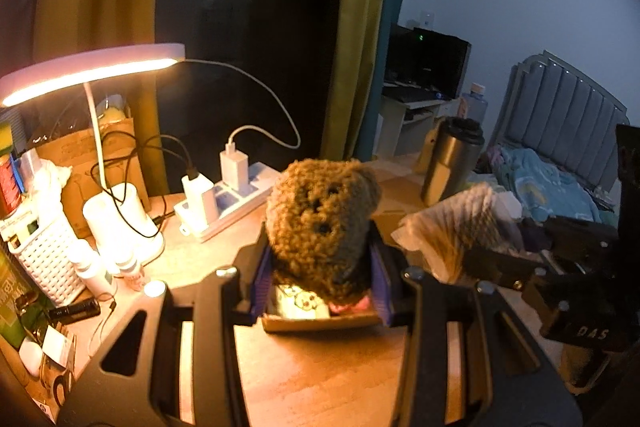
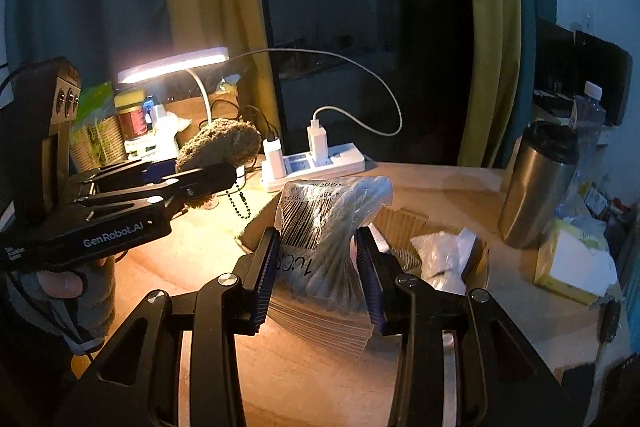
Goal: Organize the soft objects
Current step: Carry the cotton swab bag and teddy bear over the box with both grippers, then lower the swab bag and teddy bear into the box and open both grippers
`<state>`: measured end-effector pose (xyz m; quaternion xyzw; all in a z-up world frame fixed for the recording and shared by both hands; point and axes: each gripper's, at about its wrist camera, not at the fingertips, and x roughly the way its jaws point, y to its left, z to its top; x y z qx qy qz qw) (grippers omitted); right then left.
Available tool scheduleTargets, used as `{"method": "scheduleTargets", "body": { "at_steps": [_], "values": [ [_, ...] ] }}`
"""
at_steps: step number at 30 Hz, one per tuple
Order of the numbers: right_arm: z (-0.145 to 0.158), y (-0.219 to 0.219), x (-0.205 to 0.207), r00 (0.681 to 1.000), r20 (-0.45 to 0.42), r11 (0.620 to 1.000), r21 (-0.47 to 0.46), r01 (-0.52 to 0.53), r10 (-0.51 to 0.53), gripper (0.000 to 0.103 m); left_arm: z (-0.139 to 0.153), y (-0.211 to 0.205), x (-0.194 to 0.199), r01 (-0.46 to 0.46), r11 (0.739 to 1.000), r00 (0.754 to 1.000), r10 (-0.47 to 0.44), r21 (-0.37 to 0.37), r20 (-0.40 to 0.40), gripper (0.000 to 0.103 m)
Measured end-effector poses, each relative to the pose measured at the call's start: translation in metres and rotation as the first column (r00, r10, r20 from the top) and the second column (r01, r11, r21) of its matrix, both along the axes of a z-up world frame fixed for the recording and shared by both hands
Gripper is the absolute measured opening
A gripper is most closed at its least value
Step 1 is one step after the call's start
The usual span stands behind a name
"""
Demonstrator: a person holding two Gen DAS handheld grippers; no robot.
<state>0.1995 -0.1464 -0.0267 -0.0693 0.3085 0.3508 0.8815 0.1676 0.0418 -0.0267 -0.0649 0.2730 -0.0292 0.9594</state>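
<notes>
Left wrist: plush (image 1: 322,223) in tool (image 1: 322,283)

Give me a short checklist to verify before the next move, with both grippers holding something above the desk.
1. Left gripper shut on the brown plush toy: ok.
2. Right gripper shut on the plastic packet: ok.
3. The toy's bead chain hangs free of the chargers: ok.
4. Steel tumbler upright, apart from both grippers: ok.
5. Room left in the cardboard box: cannot tell.
</notes>
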Motion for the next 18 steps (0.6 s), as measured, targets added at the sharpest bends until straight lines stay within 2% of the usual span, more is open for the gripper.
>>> {"method": "scheduleTargets", "body": {
  "at_steps": [6,18],
  "values": [
    [-0.004,0.003,0.015,1.000,-0.013,1.000,-0.001,-0.001,0.001,0.041,-0.009,0.005,0.018,-0.024,1.000,1.000,0.024,0.001,-0.017,0.042],
    [-0.027,0.001,0.052,0.998,-0.067,1.000,-0.002,0.008,-0.008,0.041,-0.044,0.002,0.061,-0.026,1.000,0.995,0.027,0.007,-0.100,0.042]
  ]
}}
